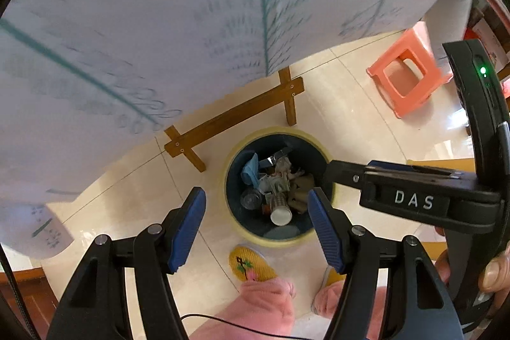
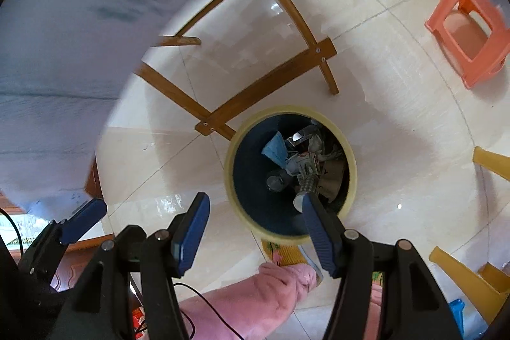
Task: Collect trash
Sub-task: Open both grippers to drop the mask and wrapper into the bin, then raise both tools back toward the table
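Cream tiled floor [image 2: 398,123]. White cloth with teal lines [image 1: 143,21] drapes over wooden frame legs [image 1: 236,120]. Orange plastic stool [image 1: 404,69] stands well apart. Yellow embroidered slipper [image 1: 248,265], pink trouser leg [image 2: 255,301], yellow furniture legs [image 2: 462,276] at right.

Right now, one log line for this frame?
left tool: open, empty | right tool: open, empty | both above trash bin | bin: holds trash, paper cup on top
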A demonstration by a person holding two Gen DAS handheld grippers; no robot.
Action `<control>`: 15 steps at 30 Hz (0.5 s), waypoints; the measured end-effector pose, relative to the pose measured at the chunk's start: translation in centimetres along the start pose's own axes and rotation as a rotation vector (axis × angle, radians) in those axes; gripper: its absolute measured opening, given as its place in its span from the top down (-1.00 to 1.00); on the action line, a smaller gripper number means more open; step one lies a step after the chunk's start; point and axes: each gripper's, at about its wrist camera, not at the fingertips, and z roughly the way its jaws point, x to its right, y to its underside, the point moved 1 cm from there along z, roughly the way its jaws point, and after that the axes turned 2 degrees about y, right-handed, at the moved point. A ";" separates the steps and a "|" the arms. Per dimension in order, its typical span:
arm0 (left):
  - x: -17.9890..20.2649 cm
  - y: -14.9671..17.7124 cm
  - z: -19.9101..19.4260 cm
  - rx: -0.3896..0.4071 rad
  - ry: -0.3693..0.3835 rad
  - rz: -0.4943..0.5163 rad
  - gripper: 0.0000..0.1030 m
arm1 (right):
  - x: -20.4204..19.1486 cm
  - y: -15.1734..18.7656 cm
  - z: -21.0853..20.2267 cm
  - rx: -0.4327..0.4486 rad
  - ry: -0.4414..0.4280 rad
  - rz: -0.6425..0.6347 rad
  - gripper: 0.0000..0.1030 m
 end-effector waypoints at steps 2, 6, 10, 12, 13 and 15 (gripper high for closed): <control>0.2 0.1 -2.2 0.002 0.005 0.002 -0.26 | -0.8 0.2 -2.3 0.010 0.003 -0.010 -0.18; 0.9 0.3 -8.4 0.028 0.002 0.029 -0.26 | -2.5 0.8 -8.1 0.045 -0.011 -0.031 -0.18; 1.3 0.3 -14.6 0.071 -0.003 0.034 -0.26 | -4.1 1.6 -13.7 0.076 -0.027 -0.067 -0.18; 1.3 0.2 -17.8 0.103 -0.009 0.028 -0.26 | -5.0 2.0 -16.6 0.094 -0.037 -0.093 -0.18; 1.3 0.1 -19.6 0.124 -0.015 0.024 -0.26 | -5.4 2.2 -18.2 0.103 -0.042 -0.108 -0.18; 1.4 0.0 -22.6 0.165 -0.024 0.019 -0.27 | -6.2 2.7 -20.8 0.120 -0.055 -0.135 -0.18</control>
